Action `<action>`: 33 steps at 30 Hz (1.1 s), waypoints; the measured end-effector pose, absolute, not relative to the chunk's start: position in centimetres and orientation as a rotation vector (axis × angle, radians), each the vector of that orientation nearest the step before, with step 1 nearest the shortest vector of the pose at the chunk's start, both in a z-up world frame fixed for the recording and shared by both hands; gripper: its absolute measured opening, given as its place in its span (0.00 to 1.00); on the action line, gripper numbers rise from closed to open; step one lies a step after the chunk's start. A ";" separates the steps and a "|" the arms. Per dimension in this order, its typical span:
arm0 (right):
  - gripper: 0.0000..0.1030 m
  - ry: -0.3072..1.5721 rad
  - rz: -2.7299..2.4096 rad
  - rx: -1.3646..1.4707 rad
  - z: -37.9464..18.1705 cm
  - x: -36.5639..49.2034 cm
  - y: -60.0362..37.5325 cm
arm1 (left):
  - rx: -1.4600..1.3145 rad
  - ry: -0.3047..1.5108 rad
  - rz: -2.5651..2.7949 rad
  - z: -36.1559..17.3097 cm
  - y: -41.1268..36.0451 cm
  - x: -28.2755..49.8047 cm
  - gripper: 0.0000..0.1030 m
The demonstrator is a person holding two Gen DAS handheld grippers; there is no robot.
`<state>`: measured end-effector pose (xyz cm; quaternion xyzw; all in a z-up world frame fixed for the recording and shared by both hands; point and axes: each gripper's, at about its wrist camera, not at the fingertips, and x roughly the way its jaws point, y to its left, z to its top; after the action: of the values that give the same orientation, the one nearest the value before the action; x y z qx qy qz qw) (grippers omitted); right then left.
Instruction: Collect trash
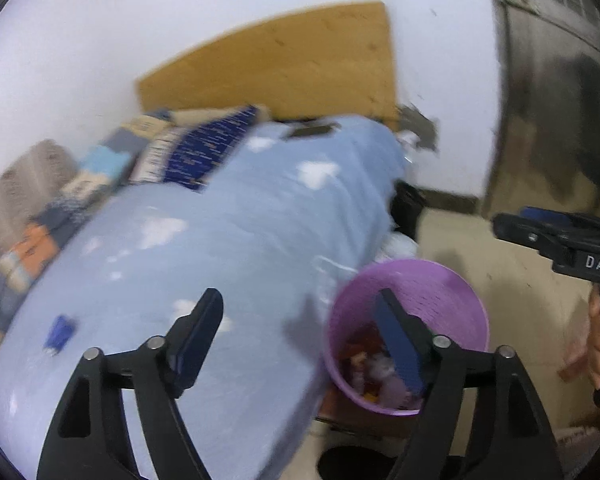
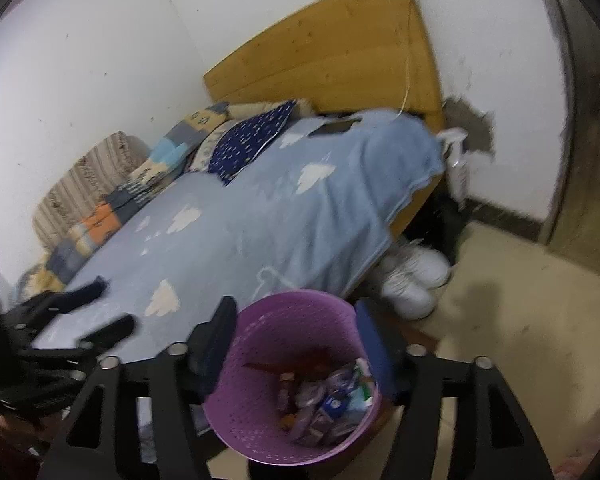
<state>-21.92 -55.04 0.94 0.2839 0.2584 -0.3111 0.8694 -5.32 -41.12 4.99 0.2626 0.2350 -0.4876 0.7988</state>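
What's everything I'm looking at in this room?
bin: one, purple, on the floor beside the bed, wrappers inside
bedspread: one, light blue with white clouds, over the bed
headboard: one, wooden, against the wall
pillow: one, dark blue, near the headboard
small blue item: one, on the bedspread
white shoes: pair, on the floor by the bed
left gripper: black, open
right gripper: black, open above the bin

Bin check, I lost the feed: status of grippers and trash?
Left hand-held gripper open, empty. Right hand-held gripper open, empty, over purple bin. Trash in bin. Small blue item on bed.
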 end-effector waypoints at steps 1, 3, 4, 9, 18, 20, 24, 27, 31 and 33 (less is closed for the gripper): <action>0.76 0.539 -0.680 0.573 1.5 -22.0 -54.5 | 0.553 0.480 -1.019 5.6 -40.0 -5.4 0.79; 0.80 0.529 -0.736 0.529 3.0 -22.2 -53.1 | 0.521 0.448 -0.974 6.9 -37.5 -5.7 0.82; 0.84 0.525 -0.769 0.508 3.5 -22.3 -52.5 | 0.505 0.439 -0.961 7.4 -36.4 -5.9 0.87; 0.91 0.469 -0.894 0.415 6.3 -23.0 -48.1 | 0.434 0.435 -0.834 8.8 -30.4 -6.7 0.95; 0.99 0.436 -0.999 0.364 6.7 -24.1 -41.2 | 0.422 0.369 -0.548 7.8 -22.8 -7.7 1.00; 0.99 0.469 -1.019 0.389 5.9 -23.9 -40.5 | 0.451 0.358 -0.504 7.3 -22.0 -7.8 1.00; 0.99 0.522 -1.017 0.417 4.5 -23.1 -39.7 | 0.416 0.351 -0.487 6.7 -20.7 -7.7 1.00; 0.99 0.537 -1.019 0.367 4.3 -22.4 -38.7 | 0.398 0.371 -0.490 6.4 -20.5 -7.1 1.00; 0.99 0.529 -1.021 0.332 4.4 -21.9 -38.1 | 0.399 0.374 -0.481 6.0 -20.4 -6.6 1.00; 0.99 0.530 -1.028 0.325 4.4 -21.9 -38.0 | 0.406 0.376 -0.479 5.8 -20.5 -6.4 1.00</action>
<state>-21.85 -38.01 4.40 0.1529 0.2495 -0.4837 0.8249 -6.43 -20.52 5.79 0.1983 0.1839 -0.2342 0.9338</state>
